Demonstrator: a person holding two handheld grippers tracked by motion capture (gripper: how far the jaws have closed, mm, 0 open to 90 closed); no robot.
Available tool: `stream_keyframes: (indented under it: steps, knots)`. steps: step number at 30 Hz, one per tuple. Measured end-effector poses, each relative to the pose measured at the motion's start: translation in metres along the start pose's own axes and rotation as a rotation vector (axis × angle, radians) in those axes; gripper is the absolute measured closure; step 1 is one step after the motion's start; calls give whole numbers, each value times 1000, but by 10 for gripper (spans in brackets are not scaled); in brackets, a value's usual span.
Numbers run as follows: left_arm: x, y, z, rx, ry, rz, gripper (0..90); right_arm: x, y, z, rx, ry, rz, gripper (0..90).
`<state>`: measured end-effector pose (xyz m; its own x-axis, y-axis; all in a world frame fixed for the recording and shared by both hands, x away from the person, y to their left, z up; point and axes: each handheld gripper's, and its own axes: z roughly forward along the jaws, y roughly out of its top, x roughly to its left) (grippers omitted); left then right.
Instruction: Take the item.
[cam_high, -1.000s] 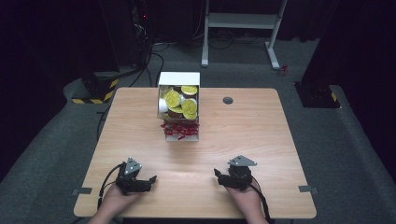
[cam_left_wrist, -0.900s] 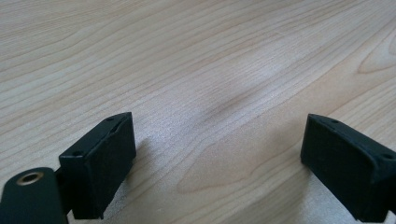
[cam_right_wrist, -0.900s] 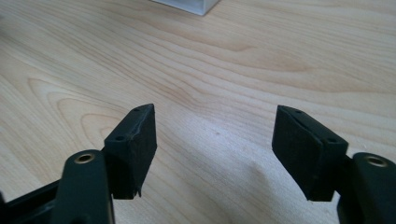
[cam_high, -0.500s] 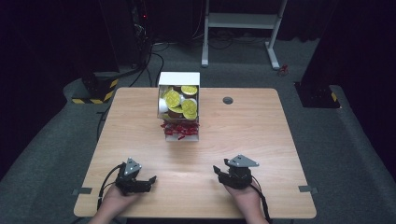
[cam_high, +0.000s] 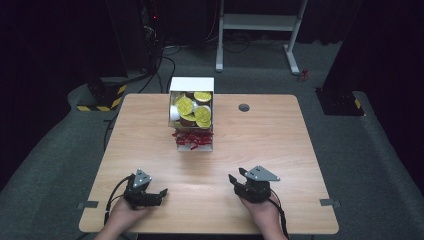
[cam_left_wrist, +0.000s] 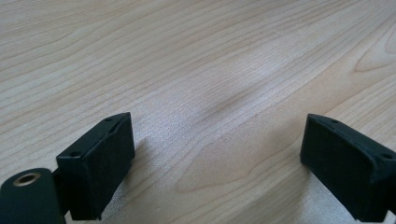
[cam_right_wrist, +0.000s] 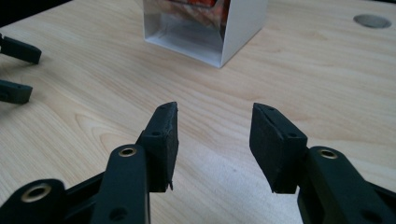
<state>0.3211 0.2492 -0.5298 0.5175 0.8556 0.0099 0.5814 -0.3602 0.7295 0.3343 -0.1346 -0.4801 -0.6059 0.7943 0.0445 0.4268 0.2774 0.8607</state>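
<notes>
At the near edge of the wooden table (cam_high: 280, 145), the left gripper (cam_high: 161, 192) lies in the person's left hand (cam_high: 122, 215), its jaws spread wide over bare wood with nothing between them. To its right, well apart, the right gripper (cam_high: 235, 177) sits in the right hand (cam_high: 262, 212), jaws parted at a moderate gap and empty, aimed toward the far middle of the table. There a white box (cam_high: 192, 112) lies open, holding round yellow-topped pieces (cam_high: 185, 106) with red shredded filling (cam_high: 192, 139) spilling at its near end. Just right of the box, a small grey round cap (cam_high: 244, 107) is set in the tabletop. Beyond the far edge stands a white frame (cam_high: 260, 22) on grey carpet.
</notes>
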Motion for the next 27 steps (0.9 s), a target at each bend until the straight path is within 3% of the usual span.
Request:
stream_keyframes:
  steps: [12,20,27]
  knots:
    - [0,0,1,-2,-2,-4,101,-4,22,-3,-32,-5,-12,482]
    - [0,0,0,-2,5,-1,104,-10,36,4,-75,-28,-8,544]
    - [0,1,1,-3,6,-4,102,-13,42,18,-48,-34,-25,563]
